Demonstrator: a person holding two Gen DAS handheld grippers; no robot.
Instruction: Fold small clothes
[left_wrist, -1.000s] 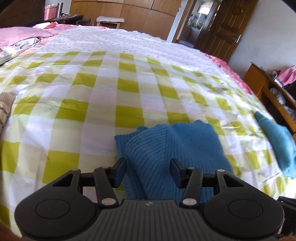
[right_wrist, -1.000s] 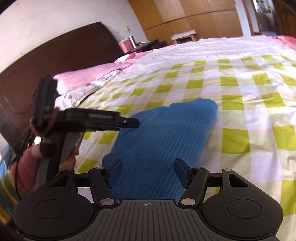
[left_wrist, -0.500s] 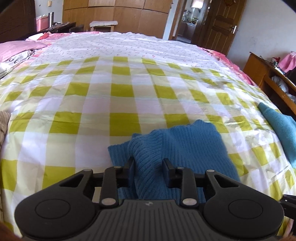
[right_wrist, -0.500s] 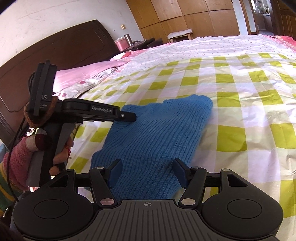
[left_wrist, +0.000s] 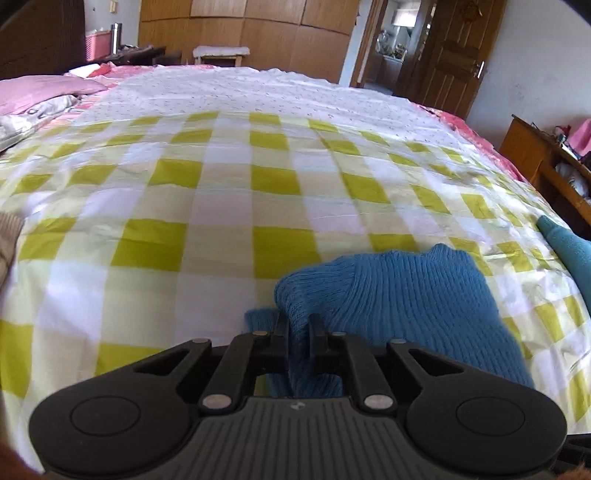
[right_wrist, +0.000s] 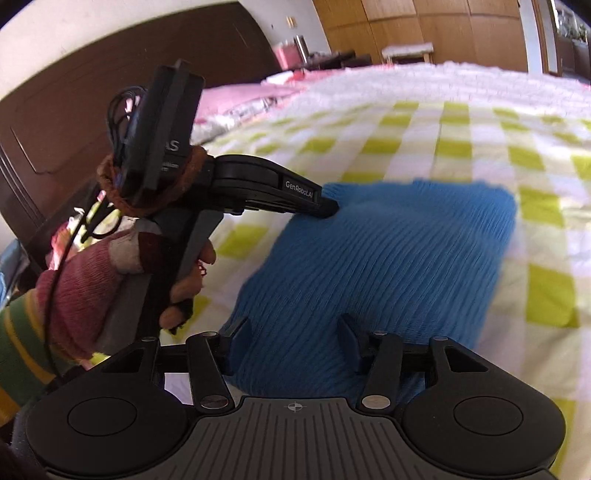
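Left gripper (left_wrist: 298, 325) has just pinched shut on the near-left edge of the blue knitted sweater (left_wrist: 413, 295) on the checked bedspread (left_wrist: 221, 206), while the right gripper (right_wrist: 293, 332) (jaws narrowing, not yet gripping) straddles its near edge.

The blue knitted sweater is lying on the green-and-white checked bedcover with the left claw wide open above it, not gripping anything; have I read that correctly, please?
Not quite. The left claw is not open: its jaws have just been closing and are now pinched on a raised fold of the blue knitted sweater, as the left wrist view shows. The sweater does lie on the green-and-white checked bedcover.
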